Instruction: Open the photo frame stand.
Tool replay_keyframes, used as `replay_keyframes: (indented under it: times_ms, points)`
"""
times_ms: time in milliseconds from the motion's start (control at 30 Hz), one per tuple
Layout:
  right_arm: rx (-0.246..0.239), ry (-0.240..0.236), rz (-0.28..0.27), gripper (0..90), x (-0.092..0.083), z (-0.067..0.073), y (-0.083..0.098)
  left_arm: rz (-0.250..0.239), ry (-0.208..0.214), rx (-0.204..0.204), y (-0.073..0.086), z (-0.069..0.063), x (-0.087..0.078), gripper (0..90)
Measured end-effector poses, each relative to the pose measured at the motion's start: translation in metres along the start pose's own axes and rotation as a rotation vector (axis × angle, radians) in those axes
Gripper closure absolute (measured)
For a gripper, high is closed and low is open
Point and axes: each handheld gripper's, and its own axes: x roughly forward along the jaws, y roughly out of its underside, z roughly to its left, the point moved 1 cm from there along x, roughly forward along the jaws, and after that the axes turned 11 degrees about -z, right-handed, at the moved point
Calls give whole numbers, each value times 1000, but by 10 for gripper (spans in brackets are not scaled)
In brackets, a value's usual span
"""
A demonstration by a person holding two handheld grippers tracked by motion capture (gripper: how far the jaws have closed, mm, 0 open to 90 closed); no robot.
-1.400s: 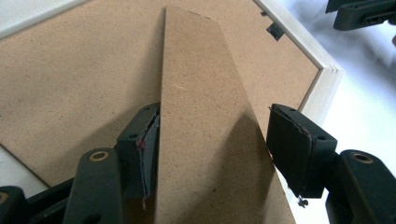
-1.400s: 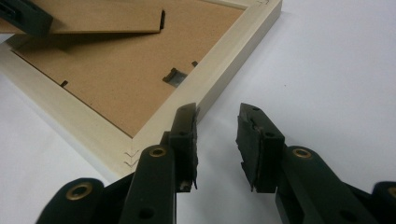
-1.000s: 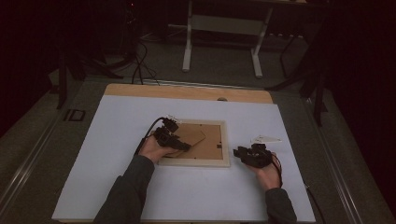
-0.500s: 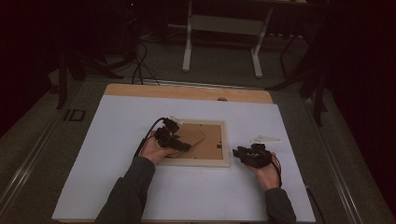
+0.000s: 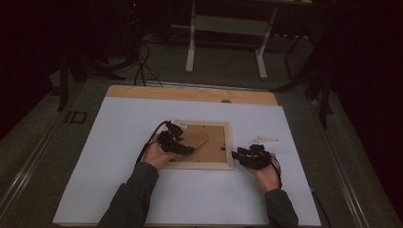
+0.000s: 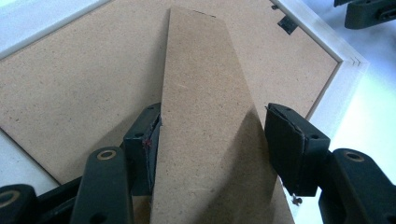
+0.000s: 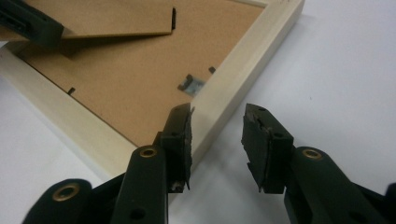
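A: Where does the picture frame (image 5: 202,146) lie?

B: Face down at the sheet's centre, backing board (image 7: 140,79) seated, a turn clip (image 7: 192,86) by the right rail.

A: My tongs?

B: The left gripper (image 6: 212,140) stands wide astride the easel stand (image 6: 205,121), one pad touching its edge. The right gripper (image 7: 217,140), at the frame's 4 o'clock, has just been opening, its jaws astride the rail (image 7: 243,60) without pinching. I judge the back still to be opened.
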Motion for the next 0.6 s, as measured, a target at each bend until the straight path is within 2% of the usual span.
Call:
replay_keyframes:
  times_ms: [333, 433, 467, 600]
  points:
    - [11, 1, -9, 603, 8, -2, -11, -35, -34, 47, 2, -9, -5, 422]
    - [10, 3, -6, 603, 10, -2, -12, -38, -38, 50, 2, -10, -6, 422]
    - [8, 5, -5, 603, 10, -3, -13, -42, -44, 64, 1, -12, -7, 422]
    - [26, 4, -17, 603, 13, -6, -21, -49, -57, 78, 1, -16, -9, 422]
